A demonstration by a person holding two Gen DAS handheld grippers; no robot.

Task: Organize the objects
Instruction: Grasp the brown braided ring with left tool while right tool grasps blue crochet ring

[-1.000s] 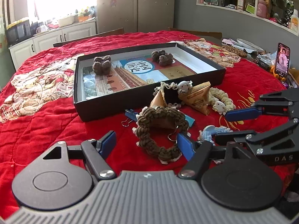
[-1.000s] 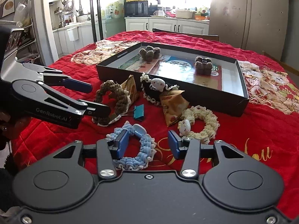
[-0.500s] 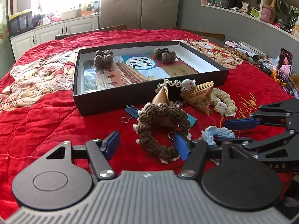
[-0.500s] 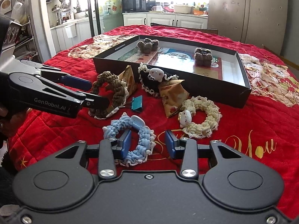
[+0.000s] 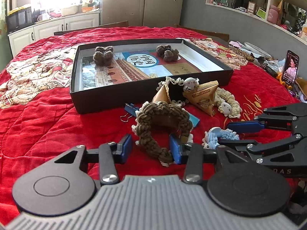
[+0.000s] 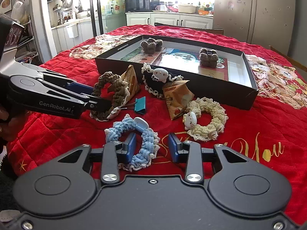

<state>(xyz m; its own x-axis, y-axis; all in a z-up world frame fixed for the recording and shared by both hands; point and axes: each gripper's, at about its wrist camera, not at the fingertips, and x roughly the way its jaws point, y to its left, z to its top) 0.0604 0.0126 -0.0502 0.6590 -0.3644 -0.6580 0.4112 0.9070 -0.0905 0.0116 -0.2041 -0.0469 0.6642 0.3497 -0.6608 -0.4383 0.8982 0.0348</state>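
- Tabletop (image 6: 268, 126), covered by a red quilted cloth with cartoon prints and gold lettering.
- Black shallow box (image 6: 191, 88), toward the far edge, at mid-width.
- Nearer than the box: brown scrunchie (image 5: 163, 126), black scrunchie (image 6: 153, 84), cream scrunchie (image 6: 211, 122), light-blue scrunchie (image 6: 142, 149).
- Two tan snack packets (image 6: 177, 99), among the scrunchies.
- Teal binder clip (image 6: 140, 105), beside the brown scrunchie.

Brown crocheted scrunchie (image 5: 163, 132) between narrowing jaws
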